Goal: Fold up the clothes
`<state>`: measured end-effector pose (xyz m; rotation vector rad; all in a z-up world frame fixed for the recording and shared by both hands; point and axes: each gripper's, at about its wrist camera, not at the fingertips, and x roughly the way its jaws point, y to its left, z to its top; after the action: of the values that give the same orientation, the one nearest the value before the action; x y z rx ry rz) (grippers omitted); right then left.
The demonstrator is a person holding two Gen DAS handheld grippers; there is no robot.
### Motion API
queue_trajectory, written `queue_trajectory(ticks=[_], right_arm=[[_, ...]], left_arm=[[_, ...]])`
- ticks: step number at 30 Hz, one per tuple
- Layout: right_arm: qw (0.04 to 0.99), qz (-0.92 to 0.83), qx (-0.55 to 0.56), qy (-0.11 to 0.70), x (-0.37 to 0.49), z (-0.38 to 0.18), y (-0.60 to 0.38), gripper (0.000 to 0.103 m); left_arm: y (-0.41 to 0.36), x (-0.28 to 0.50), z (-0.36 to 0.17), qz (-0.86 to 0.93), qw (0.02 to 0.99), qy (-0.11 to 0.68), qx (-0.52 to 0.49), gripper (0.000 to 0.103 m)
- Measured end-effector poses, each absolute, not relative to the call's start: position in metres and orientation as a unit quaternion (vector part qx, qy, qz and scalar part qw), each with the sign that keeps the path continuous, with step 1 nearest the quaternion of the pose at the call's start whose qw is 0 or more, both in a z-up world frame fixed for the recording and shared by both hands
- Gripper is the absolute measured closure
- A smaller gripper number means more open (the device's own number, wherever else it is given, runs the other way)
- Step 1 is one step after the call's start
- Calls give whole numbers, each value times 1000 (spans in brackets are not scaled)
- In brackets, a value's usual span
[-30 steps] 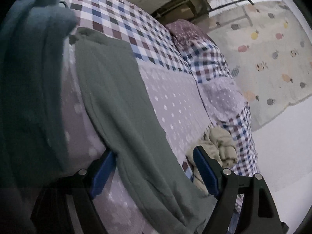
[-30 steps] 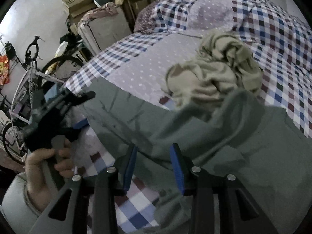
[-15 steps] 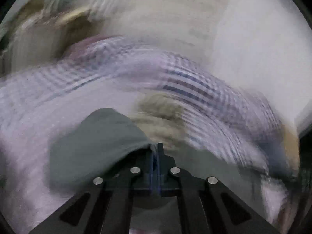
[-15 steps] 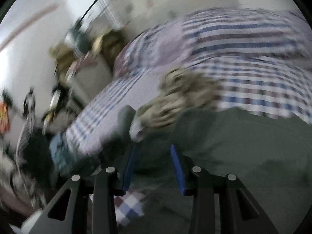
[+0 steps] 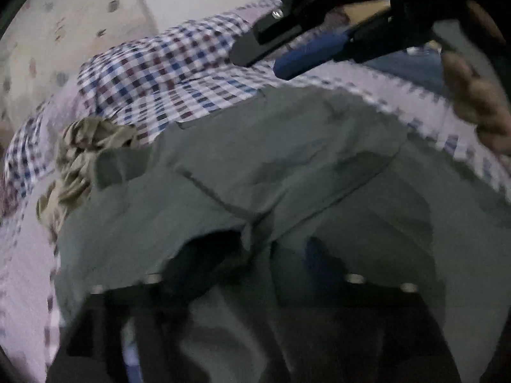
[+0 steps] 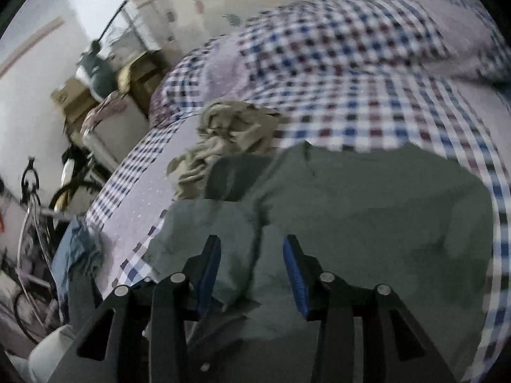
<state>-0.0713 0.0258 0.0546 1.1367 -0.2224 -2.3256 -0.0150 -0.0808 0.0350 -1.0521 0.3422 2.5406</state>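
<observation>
a: nearest first. left gripper (image 5: pixel 255 255) is buried under the green garment (image 6: pixel 367 210). cloth is draped over both fingers in the left wrist view, so i can't tell if the jaws are apart or pinching fabric.

b: right side?

a: right gripper (image 6: pixel 252 268) has its jaws apart at a medium gap, blue pads (image 6: pixel 293 274) showing. a ridge of the green cloth runs up between them but the pads aren't closed on it. nothing held, as far as i can see.

b: where's the garment lying?

a: flat on the checked bedspread (image 6: pixel 367 73), near edge of the bed. left part looks doubled over, one layer lying on another with a seam across it. reads to me as a first fold laid, not a finished stack. rough and wrinkled.

b: anything beyond it?

a: crumpled tan garment (image 6: pixel 230 131) touching the far left corner of the green one, not folded at all. a blue cloth (image 6: pixel 76 249) hangs off the bed's left edge. past that, boxes (image 6: pixel 73 99) and a bicycle (image 6: pixel 35 198) by the wall.

b: progress estimate?

a: early. green piece partly folded, needs more folds and smoothing. tan one untouched. frames are motion-blurred, so low confidence on the fold edges.
</observation>
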Motion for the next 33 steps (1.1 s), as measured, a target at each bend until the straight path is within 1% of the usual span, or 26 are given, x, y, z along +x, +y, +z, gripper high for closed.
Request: queue_trajectory(ticks=[1, 3, 5, 9, 11, 13, 14, 17, 18, 20, 22, 24, 25, 26, 27, 28, 29, 33], right_arm=[[273, -862, 418, -85, -71, 56, 23, 59], [281, -861, 413, -99, -67, 56, 20, 58], [282, -858, 416, -109, -66, 49, 14, 58], [282, -849, 430, -119, -64, 34, 4, 58], [279, -847, 434, -128, -65, 28, 3, 58], [275, -845, 438, -136, -64, 24, 2, 58], [274, -845, 439, -139, -64, 22, 2, 58], [272, -844, 439, -142, -62, 20, 1, 58], [272, -845, 438, -142, -62, 21, 1, 58], [273, -845, 437, -141, -60, 22, 2, 58], [274, -846, 436, -140, -59, 24, 2, 58], [274, -846, 437, -137, -59, 25, 2, 58], [276, -846, 437, -135, -59, 25, 1, 58], [278, -845, 436, -133, -59, 26, 0, 58], [280, -845, 436, -130, -59, 26, -1, 58], [281, -845, 437, -126, -58, 27, -4, 58], [283, -845, 437, -123, -58, 27, -6, 58], [292, -842, 439, -113, -61, 29, -14, 58]], left_arm=[[-90, -12, 37, 903, 184, 95, -377, 21], [-109, -3, 39, 897, 186, 35, -400, 21], [-122, 8, 42, 887, 201, -7, -417, 21], [-152, 30, 61, 893, 215, -65, -390, 21], [-180, 35, 68, 900, 211, -121, -360, 21], [-221, 35, 70, 895, 199, -232, -324, 21], [-238, 33, 65, 891, 176, -277, -315, 21], [-289, 28, 48, 863, 105, -406, -282, 21], [-295, 22, 38, 850, 91, -430, -291, 21], [-294, 9, 25, 842, 69, -428, -321, 21], [-276, 0, 28, 866, 62, -371, -330, 21], [-264, -7, 32, 879, 62, -333, -334, 26], [-257, -10, 33, 885, 64, -317, -335, 33], [-254, -11, 32, 885, 61, -318, -336, 47], [-252, -12, 30, 884, 57, -319, -336, 53], [-250, -13, 28, 884, 53, -319, -337, 63], [-250, -9, 29, 886, 45, -323, -330, 68], [-241, -1, 49, 904, 46, -313, -288, 72]])
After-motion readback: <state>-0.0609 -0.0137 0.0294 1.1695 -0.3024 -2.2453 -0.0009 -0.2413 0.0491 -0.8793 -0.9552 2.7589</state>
